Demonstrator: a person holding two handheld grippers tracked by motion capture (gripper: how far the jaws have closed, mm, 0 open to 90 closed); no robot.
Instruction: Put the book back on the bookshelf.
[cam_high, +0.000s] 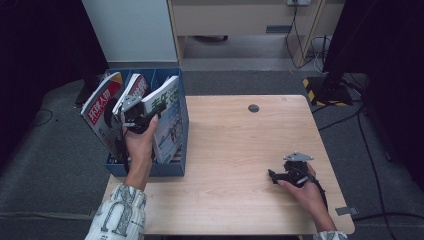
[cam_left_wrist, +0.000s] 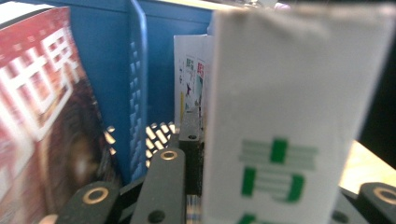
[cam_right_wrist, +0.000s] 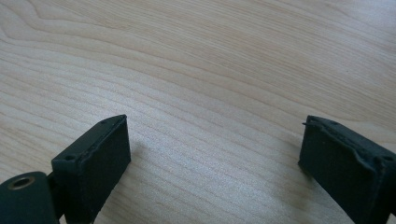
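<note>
Because the white magazine with green lettering stands tilted in the rightmost compartment of the blue file rack, the left gripper reaches in at its top edge, apparently to steady it or draw it upright. In the left gripper view the magazine's white cover sits right between the black jaws, so they seem to be closing on it, though I cannot tell whether they actually pinch it. Two more magazines, one with a red cover, lean in the neighbouring compartments, held apart by the blue dividers. The rack sits at the left edge of the wooden table. The right gripper rests low over bare wood, well apart from the rack, its jaws spread wide and grasping nothing, likely waiting its turn.
</note>
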